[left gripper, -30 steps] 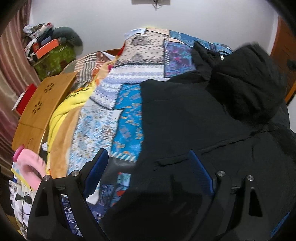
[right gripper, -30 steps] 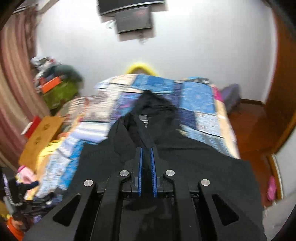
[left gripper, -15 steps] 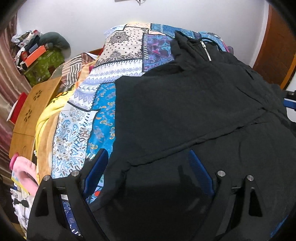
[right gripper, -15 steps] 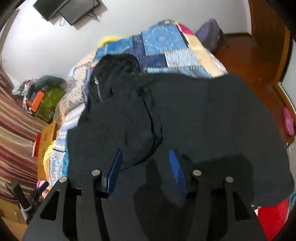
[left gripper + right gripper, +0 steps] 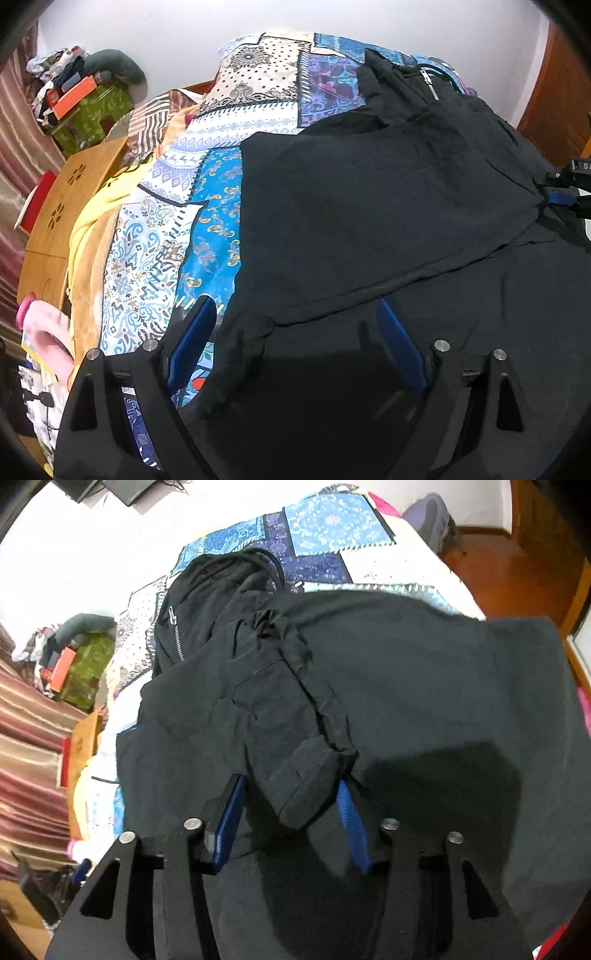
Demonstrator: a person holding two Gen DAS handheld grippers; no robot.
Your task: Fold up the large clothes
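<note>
- black jacket [image 5: 369, 221] lies spread on the patchwork bedspread [image 5: 192, 236]; sleeve cuff [image 5: 306, 786] folded across its body
- left gripper [image 5: 295, 332] jaws wide, empty, over the jacket hem
- right gripper [image 5: 291, 805] jaws just been closing, part open; cuff between them, not pinched

Bright, even room light — fisheye-bent edges, dark corners, slight blur.

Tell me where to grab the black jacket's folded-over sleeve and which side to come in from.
Grip the sleeve at its cuff, the free end lying on the jacket. Come from the near side, along the sleeve's length: the cuff already points between the right gripper's jaws, which have just been closing without pressing it.
</note>
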